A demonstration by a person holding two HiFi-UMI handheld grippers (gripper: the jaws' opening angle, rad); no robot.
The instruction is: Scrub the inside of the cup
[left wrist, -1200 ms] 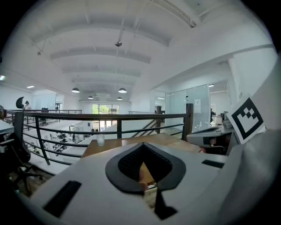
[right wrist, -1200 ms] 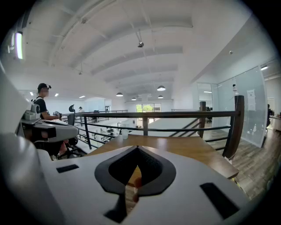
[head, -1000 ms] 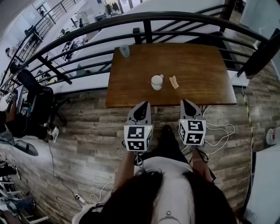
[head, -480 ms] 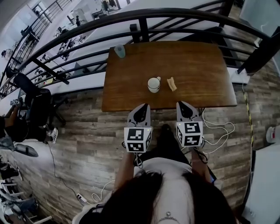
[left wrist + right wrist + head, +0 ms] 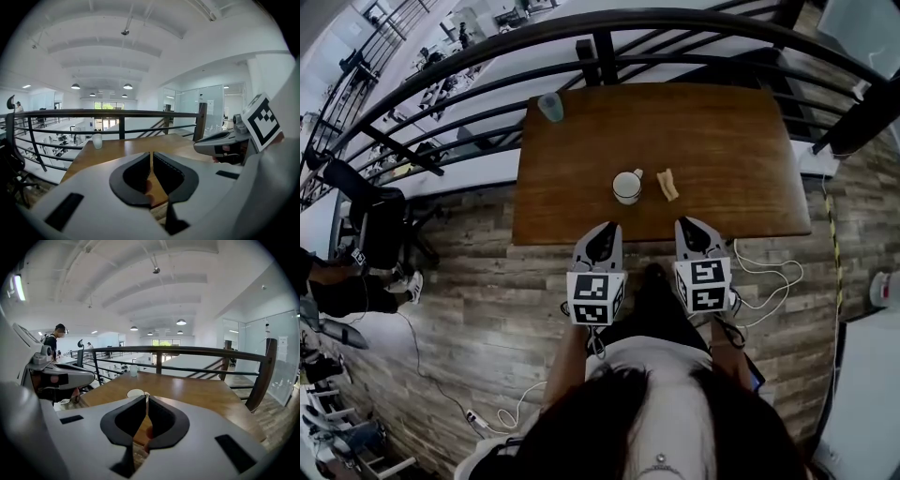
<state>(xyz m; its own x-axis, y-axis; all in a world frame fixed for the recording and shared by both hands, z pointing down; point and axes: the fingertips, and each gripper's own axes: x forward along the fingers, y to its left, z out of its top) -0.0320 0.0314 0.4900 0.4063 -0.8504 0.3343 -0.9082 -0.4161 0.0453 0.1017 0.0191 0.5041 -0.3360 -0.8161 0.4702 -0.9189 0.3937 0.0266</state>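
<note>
So right now my left gripper (image 5: 604, 228) and right gripper (image 5: 688, 225) are side by side at the near edge of the wooden table (image 5: 727, 141), both with jaws pressed together on nothing. The white cup (image 5: 627, 187) sits upright on the table ahead of them, untouched, with a small tan piece (image 5: 668, 184) just beside it on the right. A pale tumbler (image 5: 550, 106) stands at the far left corner by the black railing (image 5: 609, 56).

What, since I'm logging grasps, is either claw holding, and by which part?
Nothing. The left claw and right claw are both shut and empty at the table's near edge; the cup stands untouched.
</note>
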